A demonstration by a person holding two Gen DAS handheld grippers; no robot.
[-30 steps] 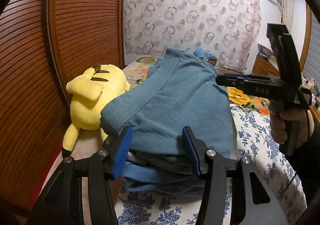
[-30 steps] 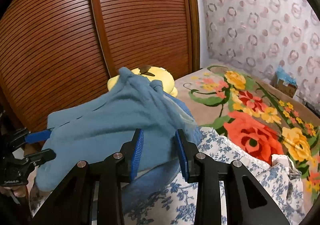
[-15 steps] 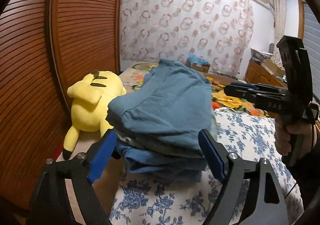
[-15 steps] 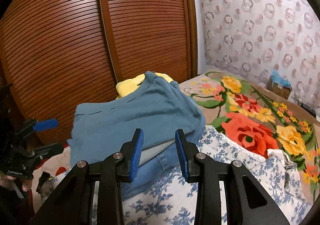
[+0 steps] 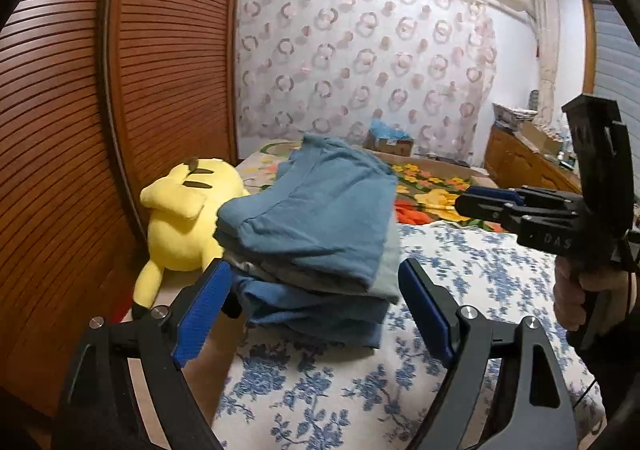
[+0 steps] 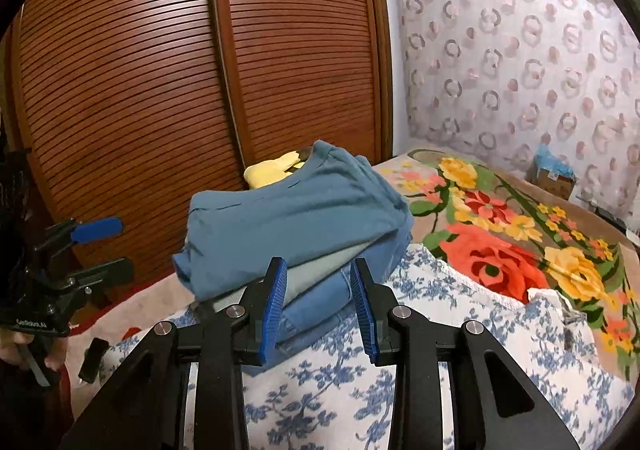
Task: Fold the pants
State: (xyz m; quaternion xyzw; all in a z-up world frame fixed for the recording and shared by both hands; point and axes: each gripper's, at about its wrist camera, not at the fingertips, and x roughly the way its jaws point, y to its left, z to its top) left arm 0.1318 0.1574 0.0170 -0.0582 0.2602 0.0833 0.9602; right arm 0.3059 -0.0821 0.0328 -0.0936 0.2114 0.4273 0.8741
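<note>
The folded blue pants (image 5: pixel 320 217) lie on top of a small stack of clothes on the bed (image 5: pixel 472 274), on its blue-flowered sheet, just right of a yellow plush toy (image 5: pixel 180 226). The left gripper (image 5: pixel 316 306) sits near the stack; its fingers have just been opening and stand spread wide, gripping nothing. The right gripper (image 6: pixel 320 302) has its fingers partly apart and empty, clear of the stack.
</note>
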